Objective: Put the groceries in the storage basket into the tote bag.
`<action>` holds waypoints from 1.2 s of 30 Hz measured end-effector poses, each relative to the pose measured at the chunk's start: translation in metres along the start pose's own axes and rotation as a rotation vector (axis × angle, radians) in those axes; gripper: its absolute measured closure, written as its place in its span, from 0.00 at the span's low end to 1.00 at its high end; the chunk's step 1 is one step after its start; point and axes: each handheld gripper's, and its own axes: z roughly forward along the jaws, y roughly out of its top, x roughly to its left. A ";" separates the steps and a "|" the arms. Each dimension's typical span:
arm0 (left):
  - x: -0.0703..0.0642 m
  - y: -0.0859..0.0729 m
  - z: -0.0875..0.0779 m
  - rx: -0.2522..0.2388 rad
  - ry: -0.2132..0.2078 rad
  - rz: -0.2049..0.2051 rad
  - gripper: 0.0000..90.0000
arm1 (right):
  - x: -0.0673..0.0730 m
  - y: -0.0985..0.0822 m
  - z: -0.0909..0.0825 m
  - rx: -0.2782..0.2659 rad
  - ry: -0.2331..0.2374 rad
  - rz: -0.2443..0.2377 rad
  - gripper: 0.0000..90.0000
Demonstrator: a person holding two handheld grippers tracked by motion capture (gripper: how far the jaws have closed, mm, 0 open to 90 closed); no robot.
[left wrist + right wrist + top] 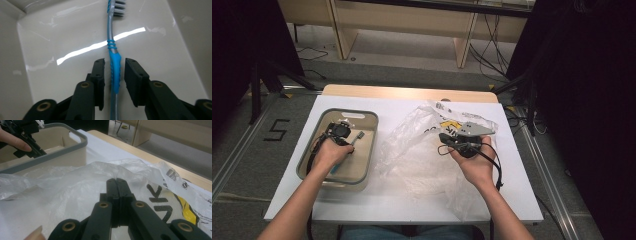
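1. Blue-and-grey plastic toothbrush [114, 72]: lies in beige rectangular plastic tub [367, 150]; our left gripper [114, 75] straddles handle, jaws apart, not pinching.
2. Clear crinkled plastic bag [75, 187]: our right gripper [117, 182], jaws together on a fold, prob. steadying it.

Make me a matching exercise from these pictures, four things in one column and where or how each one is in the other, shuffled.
Things:
1. toothbrush
2. left gripper
3. right gripper
4. bin

States:
A. shut on the plastic bag
B. beige with a grey rim, on the white table
C. open, a jaw on each side of the handle
D. lying on the bin's floor

Pairs: 1-D, 2-C, 3-A, 4-B
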 end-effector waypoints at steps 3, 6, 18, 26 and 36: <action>0.000 0.002 0.001 0.019 -0.011 -0.013 0.83 | 0.000 0.000 -0.001 -0.001 -0.001 0.003 1.00; -0.003 0.005 0.001 0.036 0.005 -0.001 0.87 | 0.000 0.000 -0.001 -0.003 -0.003 0.003 1.00; -0.005 0.006 0.000 0.040 0.020 -0.011 0.89 | 0.000 0.000 -0.001 -0.006 -0.003 0.003 1.00; -0.006 0.005 -0.001 0.034 0.023 -0.010 0.90 | -0.001 0.000 -0.001 -0.007 -0.002 0.007 1.00; -0.004 0.006 -0.011 -0.034 -0.007 -0.013 0.93 | -0.001 0.000 -0.001 -0.009 -0.001 0.010 1.00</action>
